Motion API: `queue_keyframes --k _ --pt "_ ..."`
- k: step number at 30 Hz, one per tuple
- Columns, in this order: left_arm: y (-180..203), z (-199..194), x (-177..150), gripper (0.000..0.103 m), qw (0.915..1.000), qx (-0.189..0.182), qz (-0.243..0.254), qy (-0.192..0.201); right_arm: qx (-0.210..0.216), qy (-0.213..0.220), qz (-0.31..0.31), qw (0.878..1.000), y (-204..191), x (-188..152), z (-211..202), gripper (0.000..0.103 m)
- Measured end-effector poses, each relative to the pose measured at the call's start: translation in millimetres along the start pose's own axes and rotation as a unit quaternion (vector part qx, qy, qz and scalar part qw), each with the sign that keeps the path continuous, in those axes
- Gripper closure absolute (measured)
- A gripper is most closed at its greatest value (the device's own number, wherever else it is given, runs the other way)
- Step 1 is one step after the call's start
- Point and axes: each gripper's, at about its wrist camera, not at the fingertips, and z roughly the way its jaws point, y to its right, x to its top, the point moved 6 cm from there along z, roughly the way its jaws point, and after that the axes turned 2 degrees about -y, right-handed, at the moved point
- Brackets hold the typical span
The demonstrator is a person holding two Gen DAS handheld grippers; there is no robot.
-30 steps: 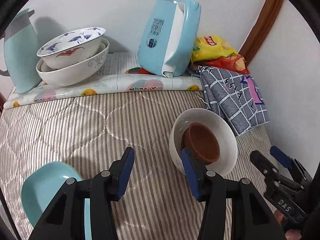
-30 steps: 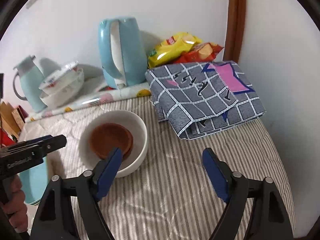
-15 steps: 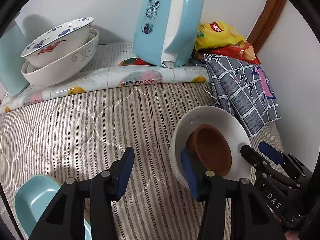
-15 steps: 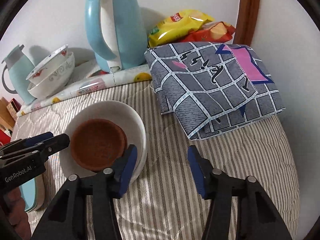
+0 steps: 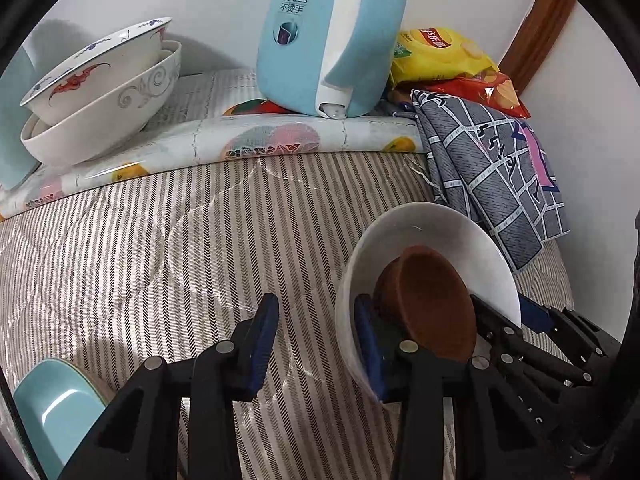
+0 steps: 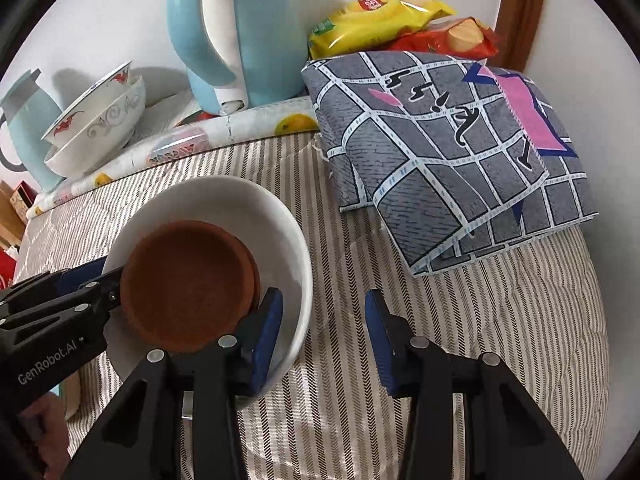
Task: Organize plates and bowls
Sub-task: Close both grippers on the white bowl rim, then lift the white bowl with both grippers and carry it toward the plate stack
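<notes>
A white bowl (image 5: 432, 232) (image 6: 240, 204) with a brown bowl (image 5: 432, 300) (image 6: 184, 284) inside sits on the striped cloth. My left gripper (image 5: 316, 336) is open, its right finger inside the white bowl's left rim, its left finger outside. My right gripper (image 6: 324, 332) is open, its left finger inside the bowl's right rim, its right finger outside. Two stacked patterned bowls (image 5: 100, 92) (image 6: 96, 124) stand at the back left. A light blue dish (image 5: 52, 408) lies at the lower left of the left wrist view.
A light blue kettle (image 5: 332, 36) (image 6: 240, 32) stands at the back on a rolled floral mat (image 5: 248, 144). A folded grey checked cloth (image 6: 452, 148) and snack bags (image 6: 380, 12) lie at the back right by the wall. A pale blue jug (image 6: 24, 128) is far left.
Both grippers have moved in on the white bowl from either side; each now straddles its rim. The right gripper's jaws have narrowed. The bowl looks tilted compared with before.
</notes>
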Motion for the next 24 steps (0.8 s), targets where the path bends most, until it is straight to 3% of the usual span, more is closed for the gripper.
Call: queue_keyframes --k 4,8,10,16,24 --pt "0.1 3.6 2.2 0.068 1.0000 -0.001 -0.001 -0.002 0.006 -0.004 0.008 1.000 2.6 0.7 2.5 0.058" --pt "5.1 5.3 2.6 0.084 0.9996 -0.028 0.001 -0.003 0.009 0.005 0.013 1.000 2.6 0.1 1.5 0.058" --pt "8.6 4.7 2.6 0.090 0.9994 -0.035 0.003 0.000 0.020 0.011 0.015 1.000 0.9 -0.9 0.1 0.065" --pt "11.5 2.8 1.9 0.092 0.9994 -0.034 0.004 0.008 0.056 0.020 0.029 0.998 -5.6 -5.8 -3.8 0.086" --pt "11.1 -0.4 -4.0 0.093 0.9993 -0.036 -0.001 0.005 0.049 0.030 0.035 0.998 -5.7 -12.0 -11.2 0.086"
